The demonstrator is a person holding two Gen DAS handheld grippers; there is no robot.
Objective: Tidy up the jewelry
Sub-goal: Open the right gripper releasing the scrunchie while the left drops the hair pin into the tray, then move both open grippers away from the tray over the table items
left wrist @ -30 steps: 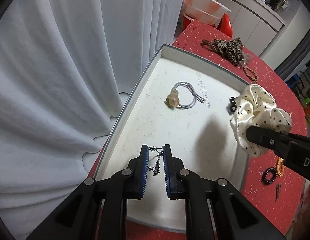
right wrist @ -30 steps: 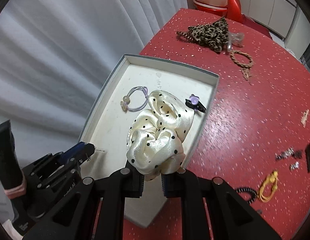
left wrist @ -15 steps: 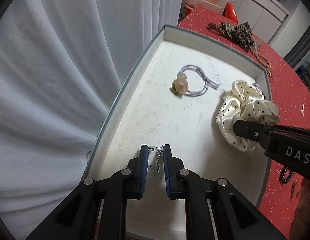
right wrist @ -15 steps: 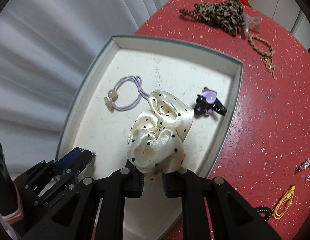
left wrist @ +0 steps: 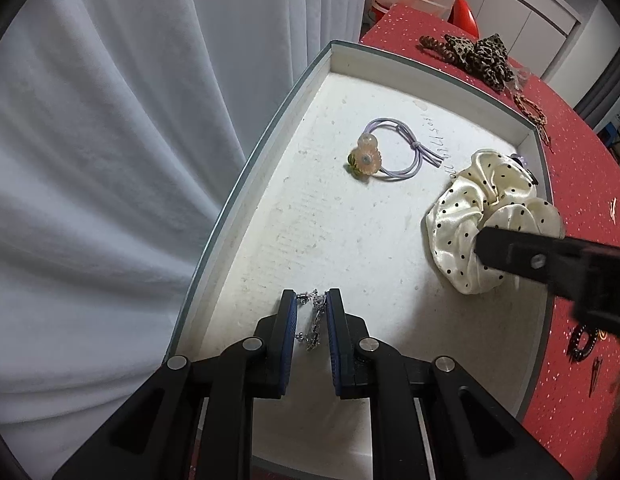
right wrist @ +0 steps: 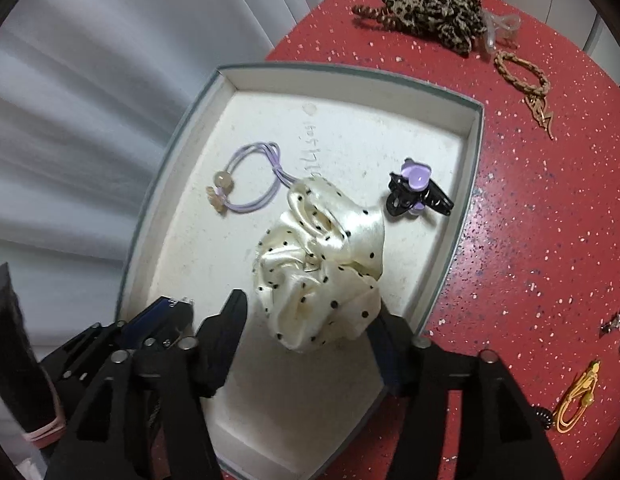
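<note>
Left gripper [left wrist: 311, 300]: jaws nearly closed, pinching a small silver chain piece [left wrist: 313, 322]; too fine to tell whether earring or pendant chain. It hangs between the blue pads just above the tray floor, at the tray's near-left corner

Right gripper [right wrist: 310, 320]: jaws opening, spread wide to either side of the cream polka-dot satin scrunchie [right wrist: 317, 272], which lies on the tray floor between them; pads look clear of the fabric, though the right finger's tip is hidden behind it

In the left view the right gripper is cut off at the frame edge and covers the scrunchie's near side

Ahead of the right gripper: lilac hair tie with flower bead [right wrist: 250, 184] to the left, black claw clip with purple flower [right wrist: 417, 194] to the right, half hidden behind the scrunchie in the left view

White tray [right wrist: 349, 74], grey rim, faint handwriting on the floor, illegible

Red speckled table [right wrist: 549, 220]: leopard scrunchie [right wrist: 433, 12] and braided bracelet [right wrist: 521, 72] far beyond the tray; yellow tie [right wrist: 577, 400] right of the gripper. White curtain [left wrist: 110, 160] on the left
</note>
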